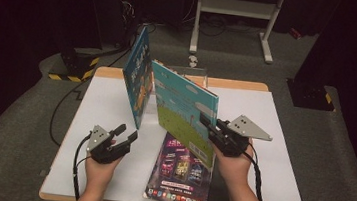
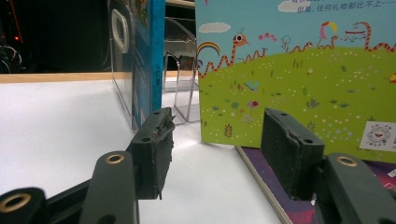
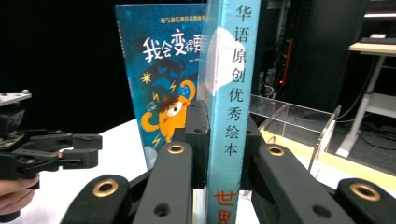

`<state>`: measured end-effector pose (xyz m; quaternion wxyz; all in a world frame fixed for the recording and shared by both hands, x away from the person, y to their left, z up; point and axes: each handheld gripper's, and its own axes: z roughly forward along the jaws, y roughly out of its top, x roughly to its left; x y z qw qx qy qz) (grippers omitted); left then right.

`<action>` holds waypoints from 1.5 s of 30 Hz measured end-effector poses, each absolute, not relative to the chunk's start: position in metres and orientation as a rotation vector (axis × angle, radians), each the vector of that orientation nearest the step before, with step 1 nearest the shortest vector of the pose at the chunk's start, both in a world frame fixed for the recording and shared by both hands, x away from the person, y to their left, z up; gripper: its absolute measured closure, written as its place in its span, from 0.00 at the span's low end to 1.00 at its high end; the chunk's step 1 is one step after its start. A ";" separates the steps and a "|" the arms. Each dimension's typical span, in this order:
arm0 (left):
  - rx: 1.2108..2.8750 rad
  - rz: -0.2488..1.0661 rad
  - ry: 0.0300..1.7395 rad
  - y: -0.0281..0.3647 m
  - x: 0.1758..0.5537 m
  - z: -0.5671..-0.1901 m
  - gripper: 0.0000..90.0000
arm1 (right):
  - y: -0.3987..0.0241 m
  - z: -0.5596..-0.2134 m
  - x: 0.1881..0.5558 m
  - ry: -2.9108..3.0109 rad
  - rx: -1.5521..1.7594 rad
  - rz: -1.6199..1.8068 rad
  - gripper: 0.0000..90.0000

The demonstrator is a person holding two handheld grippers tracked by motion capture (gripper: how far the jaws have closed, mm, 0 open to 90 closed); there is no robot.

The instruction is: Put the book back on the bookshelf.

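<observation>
The right gripper (image 1: 208, 121) is clamped on the spine of the meadow picture book (image 1: 185, 109), and the book stands upright above the table (image 1: 100, 107), tilted a little, its cover with the green hill and cartoon snakes turned toward the left hand. From the right gripper view you can see both black pads pressed flat against the light blue spine (image 3: 227, 107), one on each side, Chinese characters running down it.

Just behind it, the dark blue book (image 1: 138, 76) stands on edge too, leaning at the clear plastic stand (image 2: 180, 74) near the far side of the table. The two books are close, nearly side by side.

Flat on the table, under the held book's lower edge, lies a purple magazine (image 1: 181, 173), its near end close to the table's front edge.

The left gripper (image 1: 127, 134) sits off to the left, low over the white surface, jaws apart with nothing between them. In its own view the pads frame bare tabletop, with the meadow cover straight ahead.
</observation>
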<state>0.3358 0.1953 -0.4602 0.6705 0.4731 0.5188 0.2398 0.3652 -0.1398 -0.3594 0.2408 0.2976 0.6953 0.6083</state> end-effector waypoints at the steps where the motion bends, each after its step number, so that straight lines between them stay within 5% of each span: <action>1: 1.072 0.542 1.167 0.196 0.336 -0.460 0.49 | -0.139 -0.360 0.364 1.894 0.817 1.658 0.89; 24: 1.087 0.509 1.144 0.185 0.331 -0.455 0.50 | -0.126 -0.362 0.362 1.881 0.867 1.641 0.88; 45: 1.130 0.497 1.033 0.134 0.337 -0.415 0.51 | -0.104 -0.360 0.340 1.915 0.845 1.598 0.87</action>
